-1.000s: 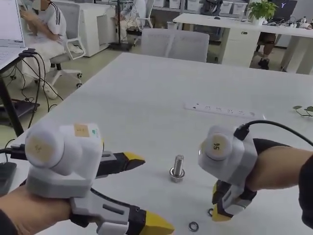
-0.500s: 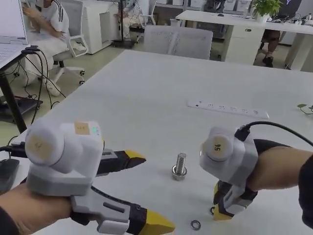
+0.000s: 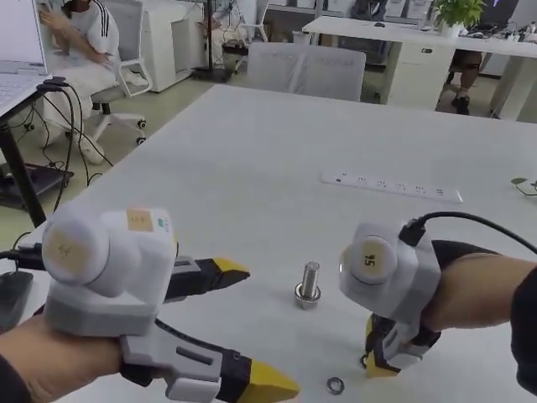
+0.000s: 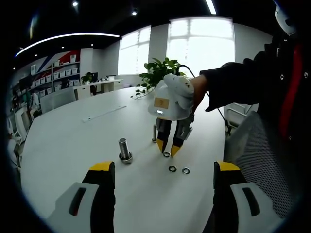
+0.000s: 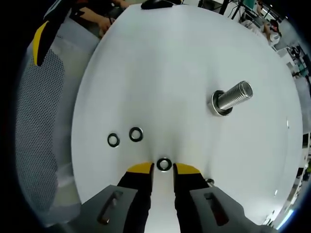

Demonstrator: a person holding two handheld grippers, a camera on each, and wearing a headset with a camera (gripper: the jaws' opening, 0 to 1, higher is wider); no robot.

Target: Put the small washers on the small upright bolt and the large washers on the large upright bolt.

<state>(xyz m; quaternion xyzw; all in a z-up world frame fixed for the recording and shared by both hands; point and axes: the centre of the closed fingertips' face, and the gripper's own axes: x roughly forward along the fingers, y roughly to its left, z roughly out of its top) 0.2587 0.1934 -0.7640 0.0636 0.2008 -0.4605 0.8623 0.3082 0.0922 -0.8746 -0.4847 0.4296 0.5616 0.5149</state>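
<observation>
We start with the white table [image 3: 252, 151], which takes up most of the head view. A long power strip [image 3: 390, 186] lies flat towards its far side.

Our left gripper [image 3: 252, 329] is held low over the near edge. Its yellow-tipped jaws are spread wide apart and hold nothing. Our right gripper [image 5: 164, 170] points steeply down at the tabletop with its jaws drawn close, leaving a narrow gap between the tips.

The large bolt [image 3: 308, 284] stands upright on its head between the two grippers, touching neither. It has a ring around its base (we cannot tell whether that is a washer or part of the bolt). In the left gripper view a slim post [image 4: 154, 133] stands half hidden behind the right gripper.

Smallest of all, one washer [image 5: 164, 164] lies flat on the table right at the right gripper's tips, in the gap between them. Two loose washers [image 5: 136, 134] lie side by side nearby, apart from both grippers.
</observation>
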